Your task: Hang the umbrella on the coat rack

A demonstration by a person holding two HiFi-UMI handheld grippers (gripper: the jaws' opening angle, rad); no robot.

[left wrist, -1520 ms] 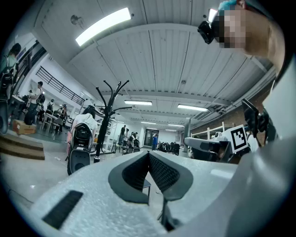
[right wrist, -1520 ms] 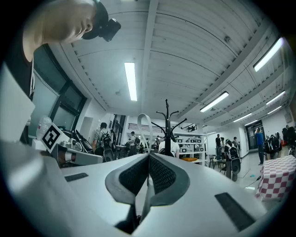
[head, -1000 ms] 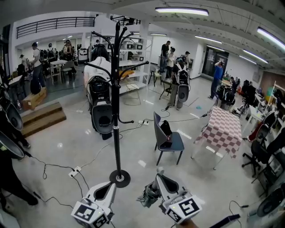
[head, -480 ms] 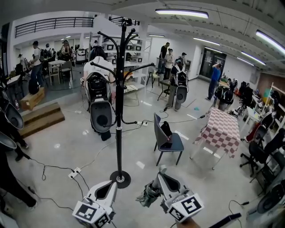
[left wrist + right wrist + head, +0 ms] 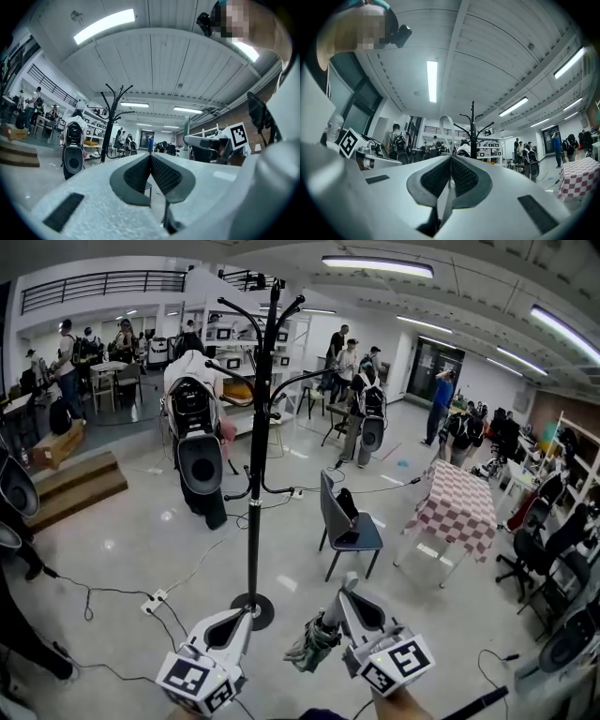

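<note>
Here, the umbrella's strap [image 5: 444,124] is being pinched between the closed jaws of the right gripper [image 5: 348,583], the folded umbrella [image 5: 312,645] being carried just left of it. The left gripper [image 5: 246,614] is being held closed, empty, with the coat rack [image 5: 257,446] just ahead of it.

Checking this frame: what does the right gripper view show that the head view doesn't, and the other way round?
Only the right gripper view: the right gripper has its jaws closed on a pale strap, whose loop stands above the tips. Only the head view: the folded umbrella hanging beside that gripper, the round base of the coat rack on the floor, and a grey chair. Both: the black coat rack standing ahead, and the checked table off to the right.
</note>
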